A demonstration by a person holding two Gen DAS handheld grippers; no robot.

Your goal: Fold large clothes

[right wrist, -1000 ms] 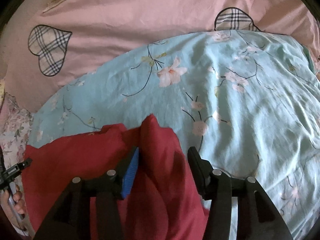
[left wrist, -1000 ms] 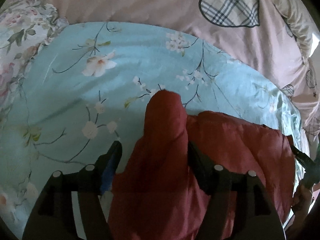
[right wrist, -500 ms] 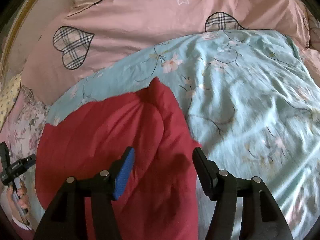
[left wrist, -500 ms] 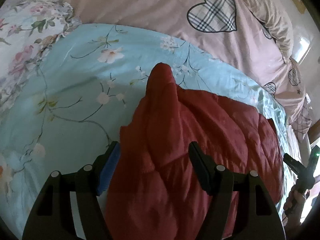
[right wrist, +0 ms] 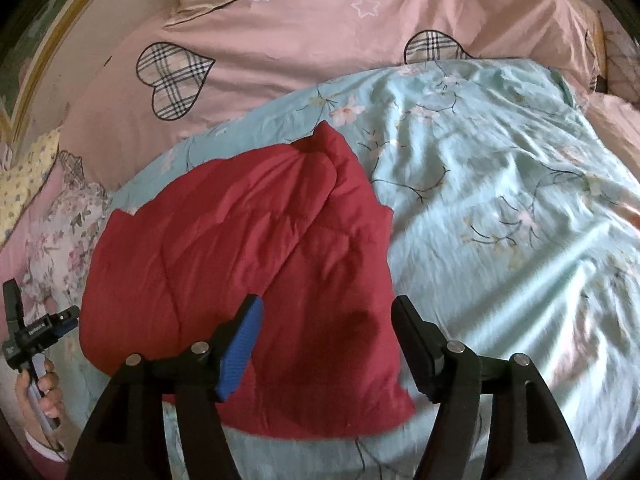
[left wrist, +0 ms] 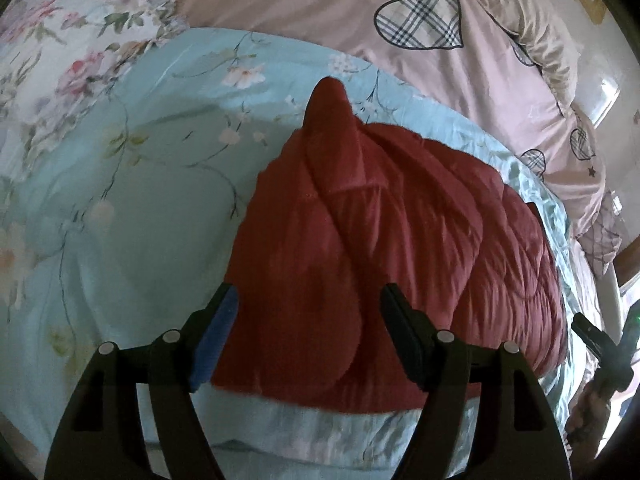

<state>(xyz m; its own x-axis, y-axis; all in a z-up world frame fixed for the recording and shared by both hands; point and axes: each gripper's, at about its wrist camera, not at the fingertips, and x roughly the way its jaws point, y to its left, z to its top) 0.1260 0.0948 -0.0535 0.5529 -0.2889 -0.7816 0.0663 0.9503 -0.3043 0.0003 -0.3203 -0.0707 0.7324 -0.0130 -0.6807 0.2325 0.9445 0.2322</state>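
Observation:
A red quilted garment (left wrist: 400, 240) lies folded on a light blue floral quilt (left wrist: 120, 220); one pinched corner stands up at its far end. In the left wrist view my left gripper (left wrist: 310, 296) hovers over its near edge, jaws opening, pads clear of the cloth. In the right wrist view the same garment (right wrist: 240, 260) lies under my right gripper (right wrist: 328, 308), whose jaws are also opening, with red fabric showing between the fingers but not pressed. Each view catches the other gripper at its edge, the left gripper (right wrist: 32, 332) among them, held in a hand (right wrist: 40, 392).
The blue quilt (right wrist: 500, 220) covers a bed with a pink sheet (right wrist: 320, 40) printed with plaid hearts. A flowered pillow (left wrist: 60, 40) lies at the far left. A beige pillow (left wrist: 540, 40) sits at the far right, near the bed's edge.
Both grippers have let the raised red folds go and drawn back toward the near edge. The right jaws have widened. The garment has settled onto the quilt.

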